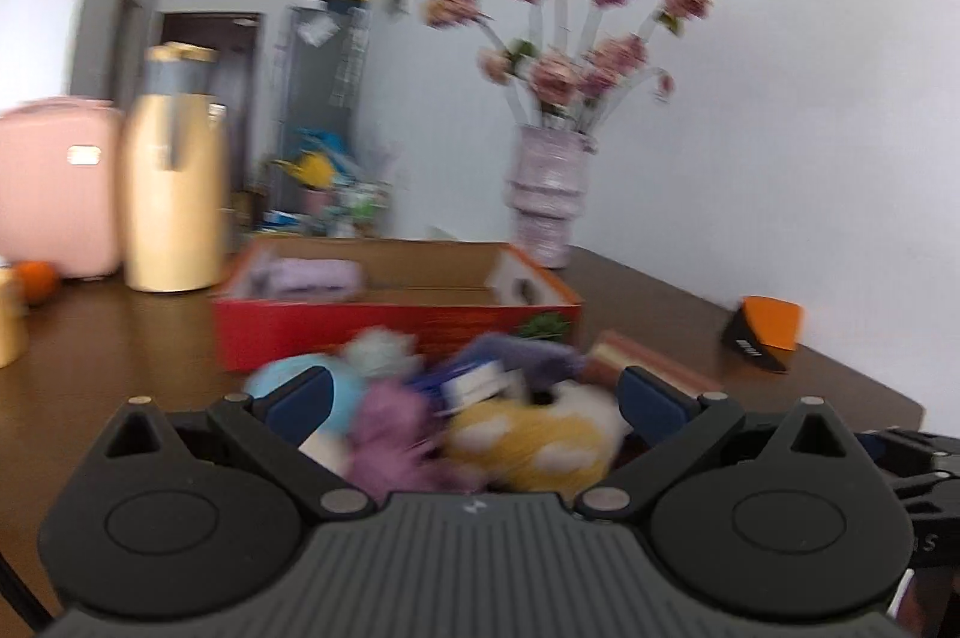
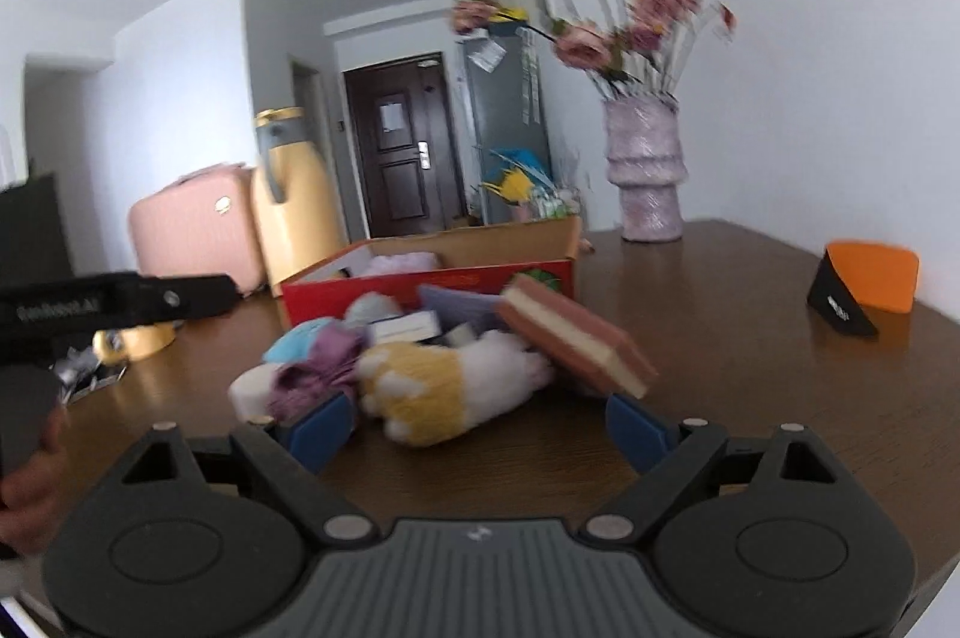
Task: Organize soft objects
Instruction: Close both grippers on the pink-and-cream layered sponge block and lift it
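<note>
The right gripper [image 2: 477, 428] hangs with jaws spread wide just short of the paw [image 2: 438, 386], a yellow-and-white plush on the table [image 2: 750, 368], gripping nothing. The left gripper [image 1: 474, 398], jaws also apart, hovers over the same pile [image 1: 432, 410]; blur there leaves it unclear whether a finger touches the toys. The pile lies mid-table against the front wall of the red box [image 2: 432, 287], a sponge [image 2: 576, 338] leaning on its right side.

Both grippers point forward, jaws spread wide. The left gripper [image 1: 474, 401] sits low and blurred; the right gripper [image 2: 480, 425] hovers level, holding nothing.
</note>
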`<state>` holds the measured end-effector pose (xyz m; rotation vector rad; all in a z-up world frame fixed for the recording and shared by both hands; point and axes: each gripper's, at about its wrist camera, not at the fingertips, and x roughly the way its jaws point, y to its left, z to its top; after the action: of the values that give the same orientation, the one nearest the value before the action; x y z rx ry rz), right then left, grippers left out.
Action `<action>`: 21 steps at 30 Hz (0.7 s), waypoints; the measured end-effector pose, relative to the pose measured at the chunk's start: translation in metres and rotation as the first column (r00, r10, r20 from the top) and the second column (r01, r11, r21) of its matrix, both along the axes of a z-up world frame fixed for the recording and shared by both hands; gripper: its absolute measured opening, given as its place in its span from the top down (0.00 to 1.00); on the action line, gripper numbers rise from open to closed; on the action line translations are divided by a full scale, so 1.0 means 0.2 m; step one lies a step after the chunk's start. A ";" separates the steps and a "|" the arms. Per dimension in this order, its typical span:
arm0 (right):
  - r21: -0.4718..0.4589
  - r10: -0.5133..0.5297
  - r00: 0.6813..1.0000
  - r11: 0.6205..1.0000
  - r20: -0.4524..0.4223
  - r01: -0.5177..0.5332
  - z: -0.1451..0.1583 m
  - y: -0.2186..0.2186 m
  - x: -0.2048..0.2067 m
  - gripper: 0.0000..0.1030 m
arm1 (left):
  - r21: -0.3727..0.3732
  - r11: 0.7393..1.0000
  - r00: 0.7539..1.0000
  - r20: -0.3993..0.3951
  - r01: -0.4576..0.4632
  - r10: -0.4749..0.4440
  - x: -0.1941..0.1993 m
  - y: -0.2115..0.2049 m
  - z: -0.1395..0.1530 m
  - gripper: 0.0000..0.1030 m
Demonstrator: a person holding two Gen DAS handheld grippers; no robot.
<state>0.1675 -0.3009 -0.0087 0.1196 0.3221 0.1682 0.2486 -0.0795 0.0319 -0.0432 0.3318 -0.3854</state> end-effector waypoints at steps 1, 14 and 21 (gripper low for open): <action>0.026 -0.007 1.000 1.000 -0.011 0.007 0.00 -0.04 0.04 0.19 | 0.003 1.000 1.000 -0.012 0.027 -0.027 0.06 -0.05 -0.01 0.01; 0.337 0.007 0.977 0.939 -0.214 0.067 -0.09 -0.41 0.60 0.69 | -0.145 0.968 0.920 -0.309 0.204 -0.241 0.79 -0.46 -0.16 0.70; 0.266 0.002 0.993 0.964 -0.115 0.029 0.01 -0.36 0.53 0.70 | -0.230 0.961 0.960 -0.197 0.150 -0.198 0.52 -0.25 0.01 0.71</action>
<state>0.2728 -0.3720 -0.0059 0.3998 0.4121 0.1915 0.3516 -0.1303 0.0331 -0.2699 0.5130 -0.5936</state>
